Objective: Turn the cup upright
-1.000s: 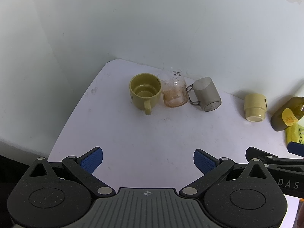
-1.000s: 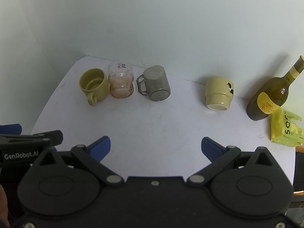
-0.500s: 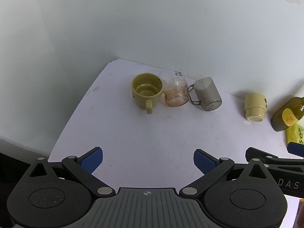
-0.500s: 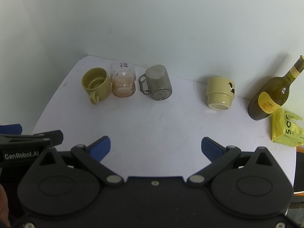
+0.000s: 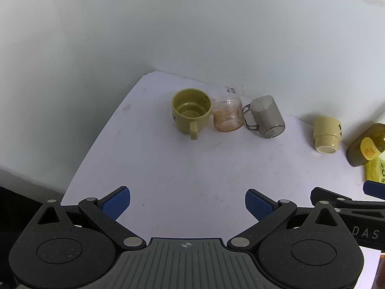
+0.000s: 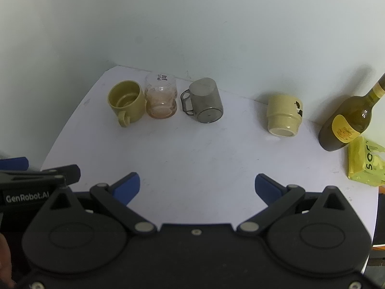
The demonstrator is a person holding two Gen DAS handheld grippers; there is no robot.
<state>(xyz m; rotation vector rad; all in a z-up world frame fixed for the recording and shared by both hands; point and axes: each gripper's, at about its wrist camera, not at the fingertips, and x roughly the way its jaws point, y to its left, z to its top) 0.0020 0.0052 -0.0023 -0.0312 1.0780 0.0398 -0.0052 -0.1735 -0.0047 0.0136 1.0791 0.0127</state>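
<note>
A cream cup [image 6: 284, 115] stands upside down on the white table [image 6: 192, 154], far right; it also shows in the left wrist view [image 5: 326, 134]. A grey cup with a handle [image 6: 204, 107] [image 5: 266, 119] also stands upside down. An olive mug [image 6: 126, 101] [image 5: 191, 113] and a clear pinkish glass [image 6: 161, 100] [image 5: 227, 115] stand upright beside it. My left gripper [image 5: 187, 203] and right gripper [image 6: 197, 185] are both open and empty, near the table's front edge, well short of the cups.
A dark green bottle with a yellow label [image 6: 349, 120] [image 5: 365, 144] leans at the far right by the wall. A yellow packet [image 6: 365, 163] lies in front of it. White walls close the back and left.
Both grippers have shifted slightly, so the cups sit a little further right and lower in both views. Nothing on the table has moved.
</note>
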